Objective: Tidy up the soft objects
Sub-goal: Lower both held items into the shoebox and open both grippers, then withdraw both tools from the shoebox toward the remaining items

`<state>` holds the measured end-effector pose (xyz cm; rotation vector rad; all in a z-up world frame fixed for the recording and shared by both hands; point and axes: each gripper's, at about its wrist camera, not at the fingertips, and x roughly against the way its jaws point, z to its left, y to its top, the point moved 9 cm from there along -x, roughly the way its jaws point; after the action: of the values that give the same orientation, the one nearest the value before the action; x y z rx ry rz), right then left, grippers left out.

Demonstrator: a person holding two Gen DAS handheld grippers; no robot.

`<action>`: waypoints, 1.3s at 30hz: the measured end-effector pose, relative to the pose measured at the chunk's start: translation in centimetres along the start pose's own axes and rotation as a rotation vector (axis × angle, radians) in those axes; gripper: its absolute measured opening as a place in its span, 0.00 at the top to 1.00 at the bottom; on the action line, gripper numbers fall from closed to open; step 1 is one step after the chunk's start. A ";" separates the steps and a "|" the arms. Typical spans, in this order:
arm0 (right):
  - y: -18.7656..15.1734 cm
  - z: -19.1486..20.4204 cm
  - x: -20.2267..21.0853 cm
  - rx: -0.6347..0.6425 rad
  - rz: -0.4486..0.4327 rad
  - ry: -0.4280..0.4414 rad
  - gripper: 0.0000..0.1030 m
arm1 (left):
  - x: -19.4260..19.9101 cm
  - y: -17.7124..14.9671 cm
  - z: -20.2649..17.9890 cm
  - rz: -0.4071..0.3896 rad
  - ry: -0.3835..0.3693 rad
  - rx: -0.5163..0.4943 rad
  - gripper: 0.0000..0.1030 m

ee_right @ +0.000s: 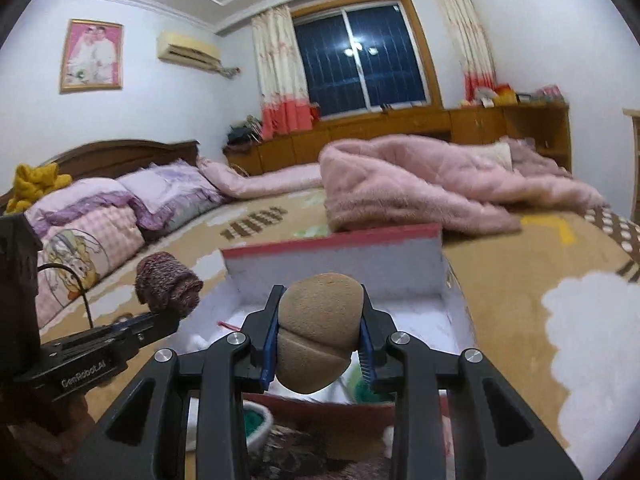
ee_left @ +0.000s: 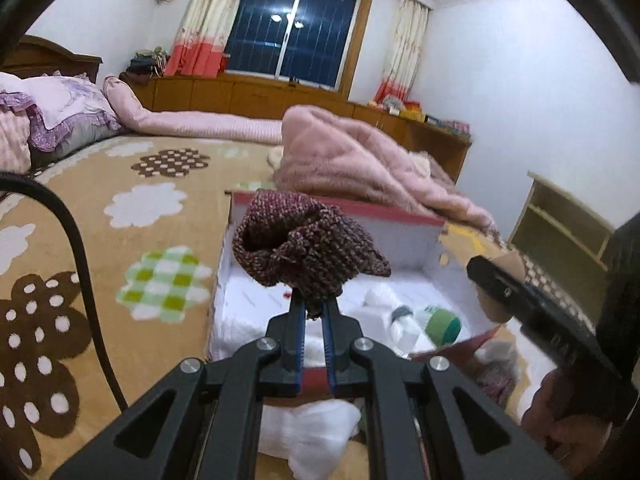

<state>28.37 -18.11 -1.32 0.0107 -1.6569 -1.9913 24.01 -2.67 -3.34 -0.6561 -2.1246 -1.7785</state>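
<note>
Over the white box (ee_left: 236, 240) on the bed, the left gripper (ee_left: 314, 312) pinches a maroon knit (ee_left: 304, 248) while the right gripper (ee_right: 320, 340) clamps a tan sponge (ee_right: 316, 336). Best practice: lower each clear of the walls, then release inside beside the green roll (ee_left: 442, 326).

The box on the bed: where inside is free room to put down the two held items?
The box floor is bare white along its left wall and under the far red-edged flap. The near right corner is crowded with a green-and-white bundle.
</note>
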 end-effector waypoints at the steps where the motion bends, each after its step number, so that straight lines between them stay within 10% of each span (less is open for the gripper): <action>1: -0.2 -0.2 -0.2 0.004 0.012 -0.005 0.68 | -0.2 -0.2 -0.3 0.008 0.007 -0.011 0.92; 14: -2.3 -2.0 -0.9 0.109 0.115 -0.123 0.57 | -2.9 -3.8 -0.4 0.154 -0.027 0.026 0.89; 17: -2.9 -3.0 -1.0 0.088 0.117 -0.182 0.37 | -2.4 -4.2 -1.1 0.079 0.016 -0.029 0.79; 20: -2.8 -3.2 -0.7 0.076 0.104 -0.184 0.36 | -2.0 -3.7 -0.4 0.056 0.186 -0.056 0.38; 24: -2.8 -3.4 -0.7 0.070 0.101 -0.187 0.19 | -2.1 -3.7 0.2 0.052 0.103 -0.002 0.22; 39: -3.7 -3.0 -1.6 0.141 0.145 -0.260 0.14 | -2.7 -4.1 -1.1 0.068 0.097 -0.061 0.08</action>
<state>29.29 -19.84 -5.91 -0.3206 -1.8987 -1.8251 24.08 -4.67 -7.96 -0.6363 -1.9689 -1.8073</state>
